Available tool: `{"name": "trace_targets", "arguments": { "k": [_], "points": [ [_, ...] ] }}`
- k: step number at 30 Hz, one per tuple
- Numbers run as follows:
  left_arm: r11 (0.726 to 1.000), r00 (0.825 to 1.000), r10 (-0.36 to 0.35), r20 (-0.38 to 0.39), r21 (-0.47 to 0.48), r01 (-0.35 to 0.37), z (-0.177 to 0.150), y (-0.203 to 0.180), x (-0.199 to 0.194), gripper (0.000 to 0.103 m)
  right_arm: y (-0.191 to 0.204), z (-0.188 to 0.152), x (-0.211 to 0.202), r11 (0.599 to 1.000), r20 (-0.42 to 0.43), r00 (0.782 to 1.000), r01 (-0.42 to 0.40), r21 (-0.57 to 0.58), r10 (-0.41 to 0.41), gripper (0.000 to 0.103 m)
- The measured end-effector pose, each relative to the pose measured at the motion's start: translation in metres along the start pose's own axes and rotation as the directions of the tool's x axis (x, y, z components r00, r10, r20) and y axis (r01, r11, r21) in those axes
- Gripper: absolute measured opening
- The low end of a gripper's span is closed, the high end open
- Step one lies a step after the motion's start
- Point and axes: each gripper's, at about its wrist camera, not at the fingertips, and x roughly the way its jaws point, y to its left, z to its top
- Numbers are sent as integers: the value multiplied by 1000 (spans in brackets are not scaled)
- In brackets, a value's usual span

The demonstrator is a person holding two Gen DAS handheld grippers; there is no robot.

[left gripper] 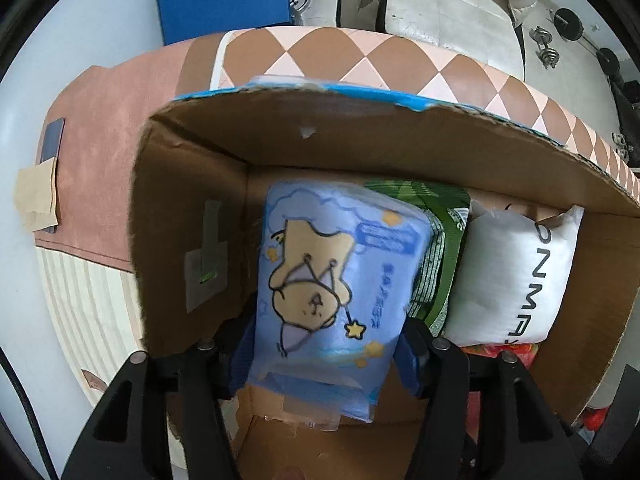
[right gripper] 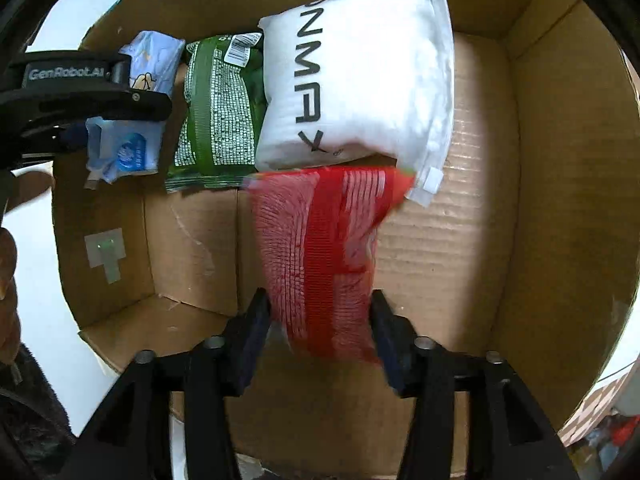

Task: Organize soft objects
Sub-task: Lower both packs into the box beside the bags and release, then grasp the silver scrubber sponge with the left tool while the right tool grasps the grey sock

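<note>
Inside the cardboard box (right gripper: 460, 240), the left gripper (left gripper: 324, 354) is clamping its fingers on a blue cartoon-printed packet (left gripper: 336, 280), holding it just beside the green packet (left gripper: 436, 248) and white pouch (left gripper: 516, 272). The right gripper (right gripper: 320, 332) is pinching a red packet (right gripper: 324, 256), its far end touching the white pouch's lower edge.

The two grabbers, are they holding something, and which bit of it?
Yes. The left gripper pinches the blue bear pack by its lower sides. The right gripper pinches the red pack near its bottom end.
</note>
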Motion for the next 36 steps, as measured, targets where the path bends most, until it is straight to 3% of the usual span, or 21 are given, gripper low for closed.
{"name": "trace_targets", "arguments": {
  "k": [1, 5, 7, 12, 15, 28, 33, 36],
  "points": [
    [1000, 1000, -6, 5, -5, 6, -1, 1, -3, 57, -1, 0, -3, 1000, 9, 1000, 0, 5, 0, 80],
    [1000, 999, -10, 37, -5, 10, -7, 6, -16, 65, -4, -2, -14, 999, 28, 999, -24, 24, 23, 81],
    [1000, 999, -15, 49, 0, 15, -10, 7, -22, 75, -4, -3, -20, 999, 40, 999, -21, 23, 20, 82],
    [1000, 996, -26, 85, -1, 27, -24, 11, -39, 76, 1, -9, -32, 1000, 64, 998, 3, 10, -4, 86],
    [1000, 993, -17, 118, 12, 16, -43, 11, -50, 97, 1, -20, -43, 1000, 95, 995, 24, -7, -24, 101],
    [999, 960, -41, 278, 22, 37, -148, 1, -79, 98, 3, -73, -92, 992, 251, 962, 123, -40, -109, 103],
    [997, 947, -70, 315, 0, 74, -175, -2, -94, 98, 2, -96, -111, 993, 295, 952, 107, -50, -88, 103],
    [999, 939, -43, 343, 14, 40, -181, -17, -109, 98, -6, -104, -121, 997, 299, 953, 61, -40, -46, 103]
  ]
}}
